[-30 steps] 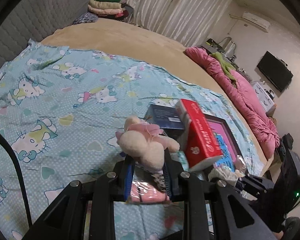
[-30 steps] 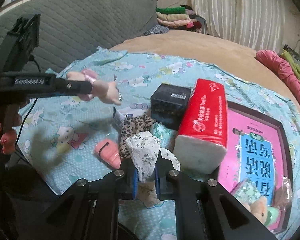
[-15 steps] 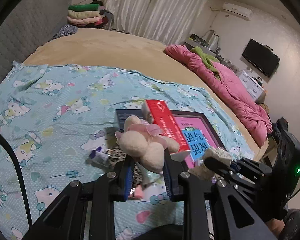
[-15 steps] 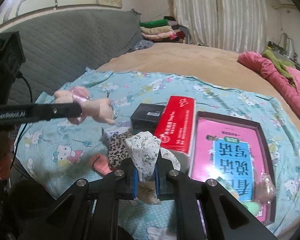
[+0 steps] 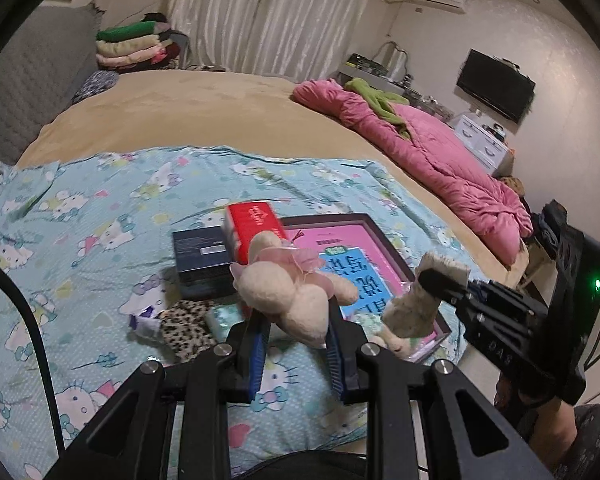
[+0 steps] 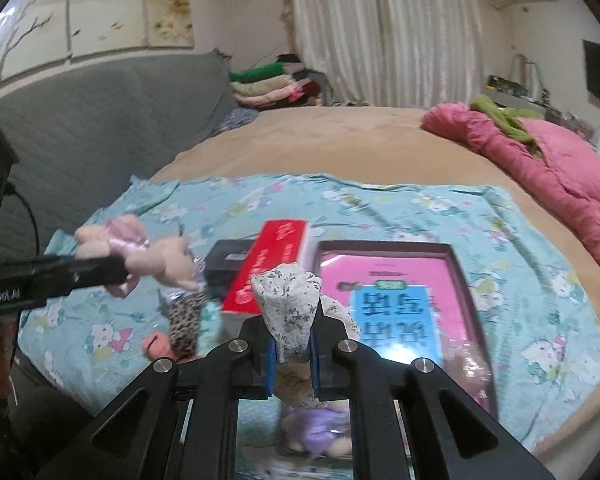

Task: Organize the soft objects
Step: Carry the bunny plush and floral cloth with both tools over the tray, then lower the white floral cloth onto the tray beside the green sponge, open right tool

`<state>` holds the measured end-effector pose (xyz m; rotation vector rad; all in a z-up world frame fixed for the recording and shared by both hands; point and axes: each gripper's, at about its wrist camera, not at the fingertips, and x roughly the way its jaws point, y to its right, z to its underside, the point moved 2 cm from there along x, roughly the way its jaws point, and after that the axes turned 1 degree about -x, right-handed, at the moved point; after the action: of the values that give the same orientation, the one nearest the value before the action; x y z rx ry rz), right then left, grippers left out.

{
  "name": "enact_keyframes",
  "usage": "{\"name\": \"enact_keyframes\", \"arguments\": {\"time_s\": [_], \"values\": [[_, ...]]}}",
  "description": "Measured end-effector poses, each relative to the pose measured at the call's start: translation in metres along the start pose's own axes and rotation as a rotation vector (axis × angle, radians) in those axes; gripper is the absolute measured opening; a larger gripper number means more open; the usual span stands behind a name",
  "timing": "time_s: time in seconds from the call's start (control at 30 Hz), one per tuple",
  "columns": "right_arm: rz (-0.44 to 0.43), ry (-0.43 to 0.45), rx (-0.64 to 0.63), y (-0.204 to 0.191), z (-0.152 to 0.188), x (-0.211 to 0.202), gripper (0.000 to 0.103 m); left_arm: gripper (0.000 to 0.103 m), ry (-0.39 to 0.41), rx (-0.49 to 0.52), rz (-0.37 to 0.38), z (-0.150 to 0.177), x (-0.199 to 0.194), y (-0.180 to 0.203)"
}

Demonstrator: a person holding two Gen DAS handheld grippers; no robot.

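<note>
Both soft things are carried clear of the cartoon-cat blue sheet (image 5: 100, 216), likely to sort them away from the hard boxes; left gripper (image 5: 296, 344), jaws narrow, clamps the cream plush toy with pink bow (image 5: 288, 292); right gripper (image 6: 292, 354), jaws nearly closed, pinches the white floral cloth bundle (image 6: 288, 304) above the pink book in its dark tray (image 6: 396, 280).

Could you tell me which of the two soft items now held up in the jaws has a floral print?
The white floral cloth, clamped in the right gripper. The left gripper holds a plain cream plush toy with a pink bow.
</note>
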<state>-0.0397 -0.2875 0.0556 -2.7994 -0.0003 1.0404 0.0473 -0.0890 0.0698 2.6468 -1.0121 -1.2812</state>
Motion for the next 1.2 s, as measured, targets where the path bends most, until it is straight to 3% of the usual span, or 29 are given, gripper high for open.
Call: {"name": "enact_keyframes", "arguments": {"time_s": [0.3, 0.63, 1.2], "values": [[0.065, 0.021, 0.094, 0.051, 0.002, -0.019, 0.012, 0.027, -0.037, 0.072, 0.034, -0.003, 0.021, 0.047], [0.109, 0.026, 0.142, 0.078, 0.011, -0.028, 0.012, 0.027, -0.079, 0.138, 0.058, 0.004, 0.047, 0.088], [0.082, -0.01, 0.2, 0.093, 0.027, -0.012, 0.012, 0.027, -0.169, 0.163, 0.041, 0.018, 0.099, 0.103]]}}
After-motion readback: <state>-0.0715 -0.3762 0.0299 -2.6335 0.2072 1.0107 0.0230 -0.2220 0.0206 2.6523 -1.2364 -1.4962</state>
